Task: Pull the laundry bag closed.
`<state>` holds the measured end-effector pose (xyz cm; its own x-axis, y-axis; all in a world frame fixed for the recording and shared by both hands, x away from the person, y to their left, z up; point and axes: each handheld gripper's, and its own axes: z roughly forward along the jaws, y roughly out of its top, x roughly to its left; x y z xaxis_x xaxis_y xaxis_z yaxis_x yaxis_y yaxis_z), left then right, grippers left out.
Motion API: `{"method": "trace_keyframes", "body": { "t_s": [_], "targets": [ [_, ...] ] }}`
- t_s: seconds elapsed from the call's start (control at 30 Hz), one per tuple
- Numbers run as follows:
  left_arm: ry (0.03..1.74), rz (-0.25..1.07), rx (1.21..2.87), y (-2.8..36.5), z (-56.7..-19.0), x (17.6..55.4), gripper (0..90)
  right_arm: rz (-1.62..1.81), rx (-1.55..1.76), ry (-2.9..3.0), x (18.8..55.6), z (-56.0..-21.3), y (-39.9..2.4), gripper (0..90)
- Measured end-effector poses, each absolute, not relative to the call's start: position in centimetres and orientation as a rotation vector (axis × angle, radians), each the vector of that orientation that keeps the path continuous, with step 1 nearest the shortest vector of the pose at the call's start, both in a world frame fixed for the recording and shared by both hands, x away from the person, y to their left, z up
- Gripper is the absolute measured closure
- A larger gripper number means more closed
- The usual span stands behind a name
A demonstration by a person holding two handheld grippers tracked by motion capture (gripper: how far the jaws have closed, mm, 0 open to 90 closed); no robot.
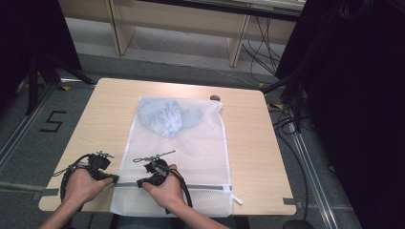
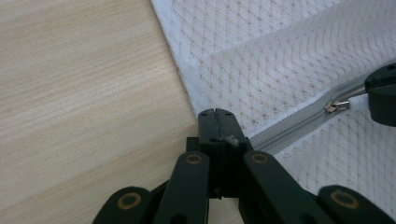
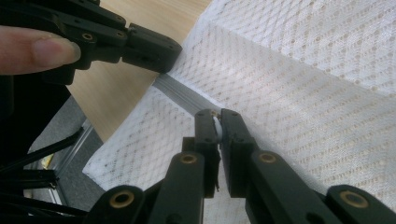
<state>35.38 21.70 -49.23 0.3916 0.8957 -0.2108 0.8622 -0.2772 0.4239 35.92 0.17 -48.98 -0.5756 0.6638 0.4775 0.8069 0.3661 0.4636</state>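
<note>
A white mesh laundry bag (image 1: 191,148) lies flat on the wooden table (image 1: 95,124), with a pale blue garment (image 1: 167,117) inside its far end. A grey zipper (image 1: 205,187) runs across the near end. My left gripper (image 1: 113,179) is shut on the bag's left edge where the zipper (image 2: 289,128) ends; its jaws (image 2: 216,114) meet tightly. Just to its right, my right gripper (image 1: 142,182) is shut on the zipper's white pull tab (image 3: 217,128), close to the left gripper (image 3: 163,51). The metal slider (image 2: 338,106) sits at the right gripper's tips (image 2: 383,95).
A small dark round object (image 1: 215,98) rests near the table's far edge. Black stands (image 1: 38,71) and cables (image 1: 291,119) flank the table. Bare tabletop (image 1: 258,143) lies right of the bag. The near table edge runs just under both hands.
</note>
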Motion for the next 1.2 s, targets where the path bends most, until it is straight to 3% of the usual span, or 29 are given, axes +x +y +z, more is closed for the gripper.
{"method": "trace_keyframes", "body": {
  "t_s": [1.2],
  "targets": [
    [1.506,0.095,2.182,21.7,-49.2,35.4,90.0,-1.014,-1.320,-2.446,35.9,-48.6,-1.4,86.9]
  ]
}}
